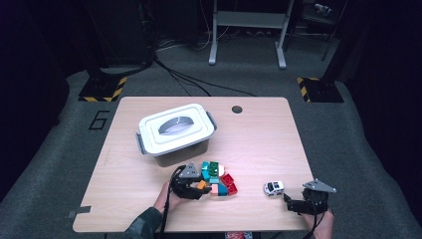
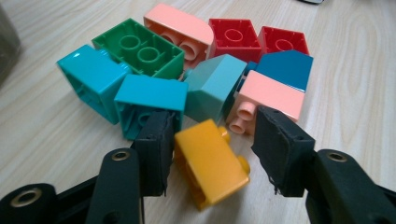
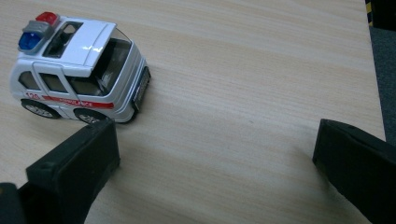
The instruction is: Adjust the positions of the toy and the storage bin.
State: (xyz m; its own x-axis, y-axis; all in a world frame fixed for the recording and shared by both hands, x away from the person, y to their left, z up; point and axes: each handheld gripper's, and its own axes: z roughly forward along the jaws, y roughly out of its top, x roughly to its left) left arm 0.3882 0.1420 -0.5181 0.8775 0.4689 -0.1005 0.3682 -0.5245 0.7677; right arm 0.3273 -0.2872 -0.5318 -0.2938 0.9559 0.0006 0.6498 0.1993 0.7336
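- Nothing is packed yet: the white lidded box (image 1: 176,132) sits closed, and the brick pile (image 1: 219,179) lies on the table (image 1: 259,144) just in front of it.
- The left gripper (image 2: 212,140) is half-closed around the orange brick (image 2: 211,161) at the pile's near edge; its left pad touches the brick, the right pad stands just clear, and the brick is not lifted.
- The right gripper (image 3: 212,163) rests wide open and empty beside the toy ambulance (image 3: 77,72), right of the pile.
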